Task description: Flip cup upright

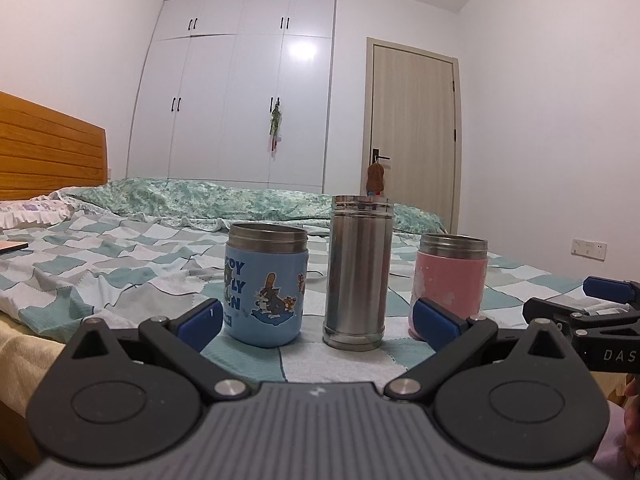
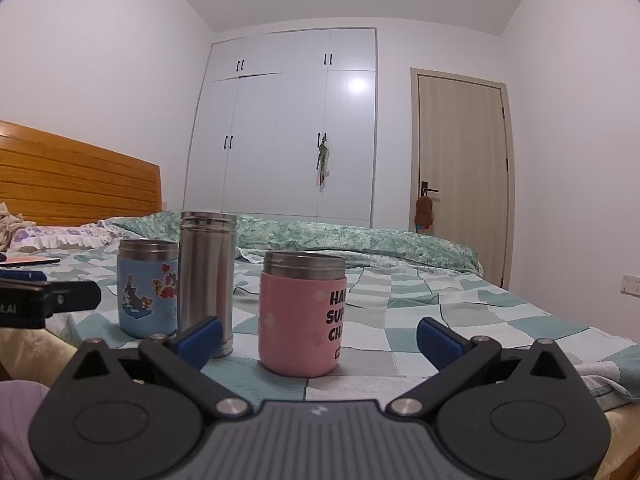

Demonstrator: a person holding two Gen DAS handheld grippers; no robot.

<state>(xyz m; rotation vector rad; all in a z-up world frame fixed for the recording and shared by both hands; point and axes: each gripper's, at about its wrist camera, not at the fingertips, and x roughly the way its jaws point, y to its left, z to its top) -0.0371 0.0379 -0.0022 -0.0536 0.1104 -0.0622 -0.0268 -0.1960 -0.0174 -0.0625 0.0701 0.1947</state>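
Three cups stand mouth-up on the bed: blue cup (image 1: pixel 265 290) left, steel cup (image 1: pixel 358 272) middle, pink cup (image 2: pixel 302 312) right. Left tool (image 1: pixel 318 320) and right tool (image 2: pixel 318 338) both gape wide, empty. Soft bedding could topple the tall steel one if nudged.

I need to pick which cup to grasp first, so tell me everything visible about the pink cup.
The pink cup is a squat pink-sleeved container with a bare steel threaded rim and no lid. Black lettering marks one side. It stands upright, mouth up, on the checkered bedspread, right of the steel flask, apart from it. Neither gripper touches it.
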